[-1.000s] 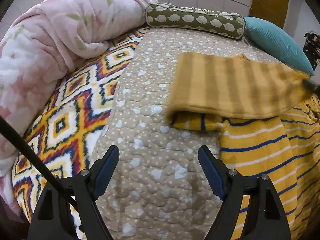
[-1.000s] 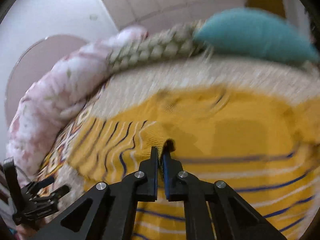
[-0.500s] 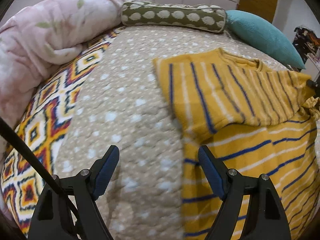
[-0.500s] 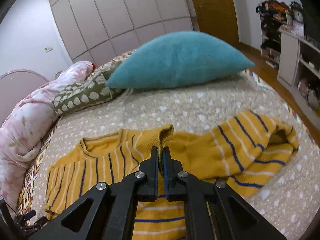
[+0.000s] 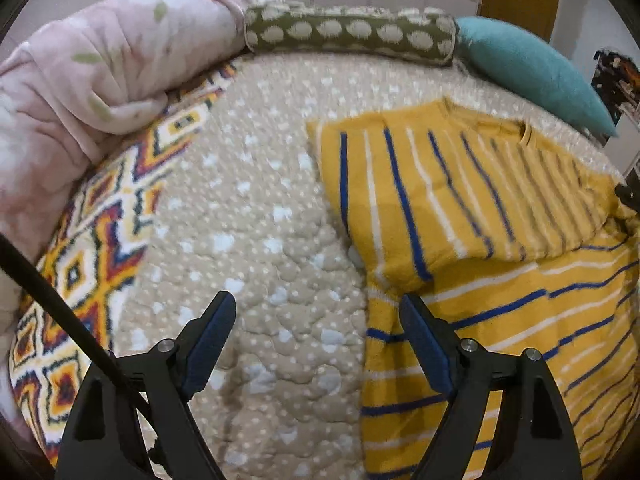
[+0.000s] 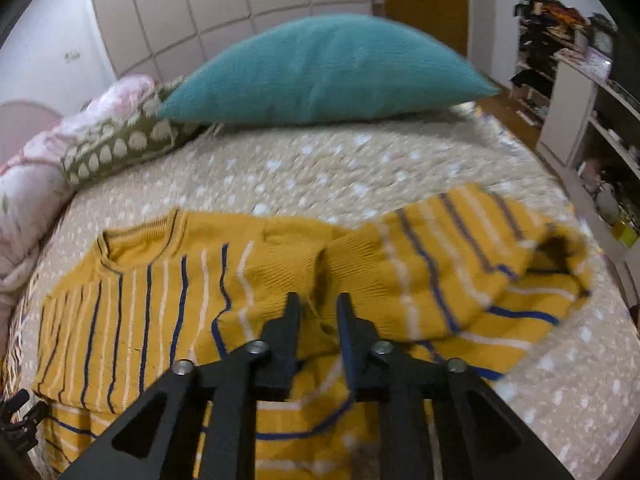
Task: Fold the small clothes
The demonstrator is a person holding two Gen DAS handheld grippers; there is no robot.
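Pink fleece first, a plush blanket heaped along the far left of the bed, and beside it a bright geometric-patterned throw running down the edge. Moving right, the beige dotted quilt covers the middle of the bed, and the left gripper hangs over it with its jaws spread wide, nothing between them; its right finger sits just at the sweater's left edge. At the head of the bed lies an olive bolster with pale ovals, and next to it a teal cushion.

Now the yellow striped sweater, lying on the right half of the quilt: its left sleeve is folded across the chest, stripes running crosswise over the body's stripes, neckline toward the cushions. From the right wrist view, the right sleeve lies bunched out to the side, cuff open. The right gripper hovers over the sweater near the collar area, jaws parted a little, with no cloth visibly pinched between them. Far right, white shelves with clutter stand beyond the bed.
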